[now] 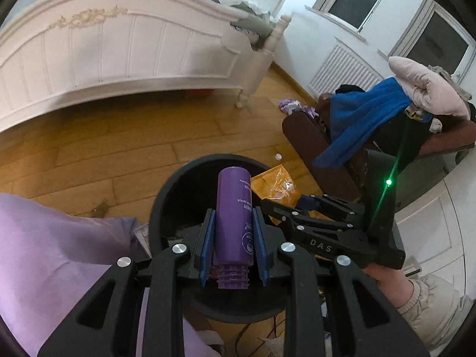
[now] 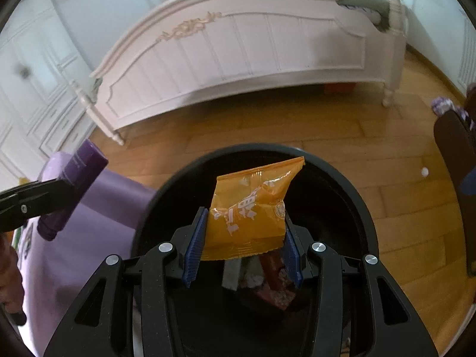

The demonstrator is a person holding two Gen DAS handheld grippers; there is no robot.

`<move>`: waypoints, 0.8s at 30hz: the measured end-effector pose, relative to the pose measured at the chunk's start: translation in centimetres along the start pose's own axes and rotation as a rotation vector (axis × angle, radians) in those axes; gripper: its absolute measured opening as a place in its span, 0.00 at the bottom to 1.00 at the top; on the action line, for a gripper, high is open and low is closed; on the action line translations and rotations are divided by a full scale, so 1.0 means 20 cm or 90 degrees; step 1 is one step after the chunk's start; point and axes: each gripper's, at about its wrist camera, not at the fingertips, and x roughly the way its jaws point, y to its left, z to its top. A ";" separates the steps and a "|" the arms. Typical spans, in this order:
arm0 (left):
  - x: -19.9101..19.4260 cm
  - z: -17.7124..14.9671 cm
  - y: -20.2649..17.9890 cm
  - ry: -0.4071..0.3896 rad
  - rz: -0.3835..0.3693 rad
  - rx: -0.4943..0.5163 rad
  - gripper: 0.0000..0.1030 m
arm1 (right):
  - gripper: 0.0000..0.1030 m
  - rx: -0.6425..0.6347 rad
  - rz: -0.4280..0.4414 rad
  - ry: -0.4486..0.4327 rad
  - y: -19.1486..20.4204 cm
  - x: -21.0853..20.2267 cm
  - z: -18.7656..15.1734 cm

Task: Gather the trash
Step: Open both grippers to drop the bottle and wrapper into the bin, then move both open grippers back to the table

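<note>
My left gripper [image 1: 235, 226] is shut on a purple bottle [image 1: 235, 217], neck toward the camera, held over the black round bin [image 1: 166, 196]. In the right wrist view the same purple bottle [image 2: 74, 190] shows at the left, clamped in the left gripper's black fingers [image 2: 29, 199]. My right gripper [image 2: 244, 232] is shut on an orange snack wrapper [image 2: 250, 208], held above the open bin [image 2: 351, 184]. The wrapper [image 1: 276, 187] and the right gripper's fingers [image 1: 300, 217] also show in the left wrist view, just right of the bottle. Some trash [image 2: 270, 282] lies in the bin's bottom.
A white bed footboard [image 1: 119, 50] stands behind on the wooden floor [image 1: 119, 136]. A brown chair [image 1: 312, 148] piled with blue and pink clothes is at the right. Purple fabric [image 1: 53, 253] lies at the left. A small white ball [image 1: 278, 156] and a purple-white scrap [image 1: 293, 107] lie on the floor.
</note>
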 end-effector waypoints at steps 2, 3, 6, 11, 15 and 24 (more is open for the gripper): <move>0.02 0.00 -0.01 0.008 -0.003 0.001 0.25 | 0.45 0.003 -0.002 0.004 -0.02 0.01 -0.01; 0.02 0.01 -0.02 0.014 -0.004 0.007 0.26 | 0.45 0.005 -0.004 0.007 -0.03 0.01 -0.01; 0.04 0.01 -0.05 0.020 0.010 0.023 0.32 | 0.62 0.027 0.002 0.007 -0.06 0.01 -0.01; -0.03 0.01 -0.02 -0.014 0.018 -0.002 0.69 | 0.70 0.034 0.003 -0.007 -0.06 -0.05 -0.02; -0.11 0.00 0.00 -0.039 0.024 -0.018 0.71 | 0.71 0.031 0.019 -0.015 0.00 -0.09 -0.03; -0.51 -0.13 0.08 -0.143 0.099 -0.040 0.82 | 0.70 -0.052 0.086 -0.048 0.40 -0.20 0.02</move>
